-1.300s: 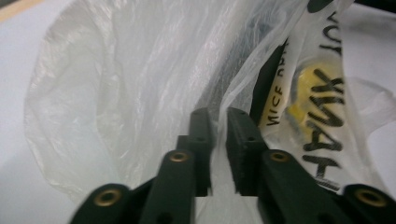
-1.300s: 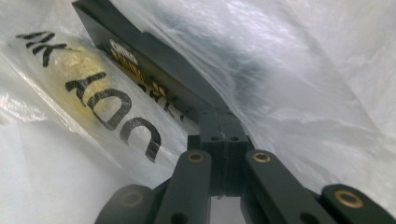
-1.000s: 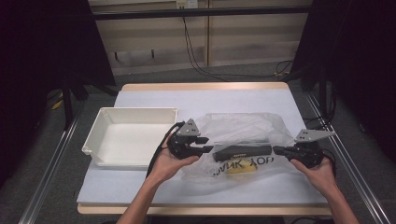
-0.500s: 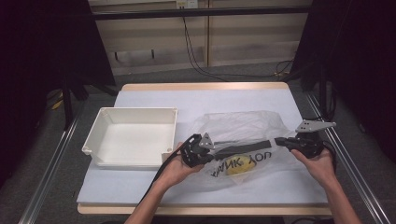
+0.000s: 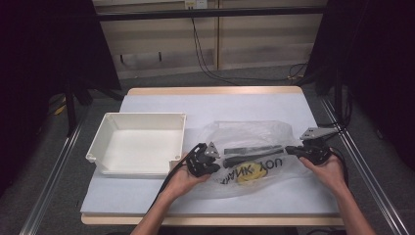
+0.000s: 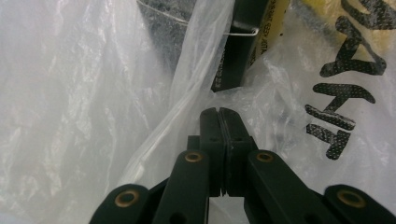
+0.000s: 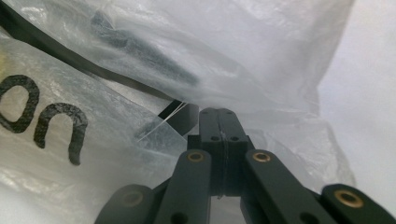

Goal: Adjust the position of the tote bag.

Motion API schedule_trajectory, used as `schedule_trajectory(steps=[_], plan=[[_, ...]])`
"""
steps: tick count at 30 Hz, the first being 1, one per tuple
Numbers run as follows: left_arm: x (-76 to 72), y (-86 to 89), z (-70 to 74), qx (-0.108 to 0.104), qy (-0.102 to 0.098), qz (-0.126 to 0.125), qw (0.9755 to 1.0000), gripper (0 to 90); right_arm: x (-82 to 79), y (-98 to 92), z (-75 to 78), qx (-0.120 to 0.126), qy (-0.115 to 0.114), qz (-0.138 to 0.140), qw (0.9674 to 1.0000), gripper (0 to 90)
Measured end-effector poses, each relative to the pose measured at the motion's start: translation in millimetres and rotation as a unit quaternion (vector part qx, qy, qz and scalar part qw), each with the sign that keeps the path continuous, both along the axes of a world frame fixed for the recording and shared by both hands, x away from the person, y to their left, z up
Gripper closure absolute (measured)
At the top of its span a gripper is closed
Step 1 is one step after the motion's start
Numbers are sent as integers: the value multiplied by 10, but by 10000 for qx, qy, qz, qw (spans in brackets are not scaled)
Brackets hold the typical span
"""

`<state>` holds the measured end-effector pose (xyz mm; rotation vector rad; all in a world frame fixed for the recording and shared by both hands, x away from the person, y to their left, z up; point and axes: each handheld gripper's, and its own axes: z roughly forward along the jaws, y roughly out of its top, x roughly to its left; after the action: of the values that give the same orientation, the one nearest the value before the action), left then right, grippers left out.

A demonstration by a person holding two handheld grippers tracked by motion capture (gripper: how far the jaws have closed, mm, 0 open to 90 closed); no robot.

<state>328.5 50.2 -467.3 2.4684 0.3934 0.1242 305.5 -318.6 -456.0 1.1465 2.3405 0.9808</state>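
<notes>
Crinkled clear plastic bag with black lettering and a yellow patch (image 5: pixel 254 156) lies flat on the pale sheet-covered table (image 5: pixel 215 105), just right of the white rectangular plastic bin (image 5: pixel 138 143), which sits open-side up near the bag's left edge but apart from it. Inside the bag: long flat black strips (image 5: pixel 254 150) lying lengthwise, seen through the film in the high view; in the left gripper view one black strip end sits just beyond the jaw tips, under the plastic. Left gripper (image 5: pixel 221 163) is at the bag's left edge, held in the person's left hand (image 5: pixel 183 178). Its jaws have just been closing; in the left gripper view (image 6: pixel 219 112) they now stand pressed together with a twisted fold of the bag's film running into the tips, so it reads as pinching the bag there. Right gripper (image 5: pixel 289 150) is at the bag's right edge, in the right hand (image 5: pixel 327 169); the grey three-cornered plate on top of it sits just outside the bag's right rim. In the right gripper view (image 7: pixel 218 112) its jaws are pressed together too, with bag film bunched over and around the tips, so pinching the bag at that end. Printed letters read upside down from the person's side of the bag. Bag stays on the table surface between both grippers, film slack in the middle.
</notes>
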Motion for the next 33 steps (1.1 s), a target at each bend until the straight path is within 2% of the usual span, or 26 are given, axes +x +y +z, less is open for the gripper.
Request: schedule_trajectory(steps=[3, 5, 8, 9, 10, 12, 13, 15, 16, 17, 18, 22, 24, 25, 28, 31, 32, 33], plan=[[2, -24, 3, -28, -14, -50, 10000, 891, 31, 50, -50, 1, 84, 82, 9999, 900], [-1, -41, -10, -33, -39, -32, 10000, 888, 42, 97, -94, -159, 149, 103, 9997, 900], [1, -38, -13, -16, -47, -7, 10000, 900, 52, 107, -127, -224, 184, 121, 9995, 900], [-8, -39, -16, -27, -80, 67, 9999, 900, 54, 109, -153, -432, 212, 61, 9988, 900], [-5, -30, -6, 67, -113, 10, 9999, 900, 54, 109, -153, -432, 212, 61, 9988, 900], [-14, -13, -12, 100, -235, 68, 9997, 900, 47, 105, -178, -495, 234, 90, 9985, 900], [-10, 7, -7, 134, -223, 54, 9996, 900, 47, 105, -178, -495, 234, 90, 9985, 900], [-15, 40, -4, 172, -247, 102, 9995, 900, 25, 100, -178, -696, 207, 29, 9974, 900], [-26, 55, 0, 208, -249, 150, 9994, 900, 16, 83, -180, -697, 200, 0, 9974, 900], [-36, 96, 2, 226, -250, 151, 9993, 900, -17, 52, -171, -923, 161, -92, 9956, 900], [-38, 119, 1, 198, -210, 184, 9994, 900, -36, 30, -167, -981, 149, -131, 9950, 900], [-45, 190, 0, 159, -137, 195, 9996, 900, -94, -95, -175, -834, 179, -247, 9961, 900], [-79, 210, 6, 224, -217, 214, 9993, 900, -118, -140, -172, -815, 208, -317, 9960, 900], [-116, 239, 19, 330, -278, 159, 9989, 900, -127, -159, -173, -799, 210, -347, 9960, 900], [-133, 290, 14, 265, -236, 230, 9991, 900, -146, -203, -180, -760, 207, -409, 9961, 900], [-151, 292, 22, 350, -284, 205, 9988, 900, -151, -215, -176, -803, 203, -459, 9955, 900], [-170, 285, 15, 302, -297, 264, 9988, 900, -152, -218, -174, -859, 178, -449, 9951, 900], [-180, 287, 23, 409, -384, 227, 9982, 900, -158, -222, -171, -918, 160, -461, 9946, 900]])
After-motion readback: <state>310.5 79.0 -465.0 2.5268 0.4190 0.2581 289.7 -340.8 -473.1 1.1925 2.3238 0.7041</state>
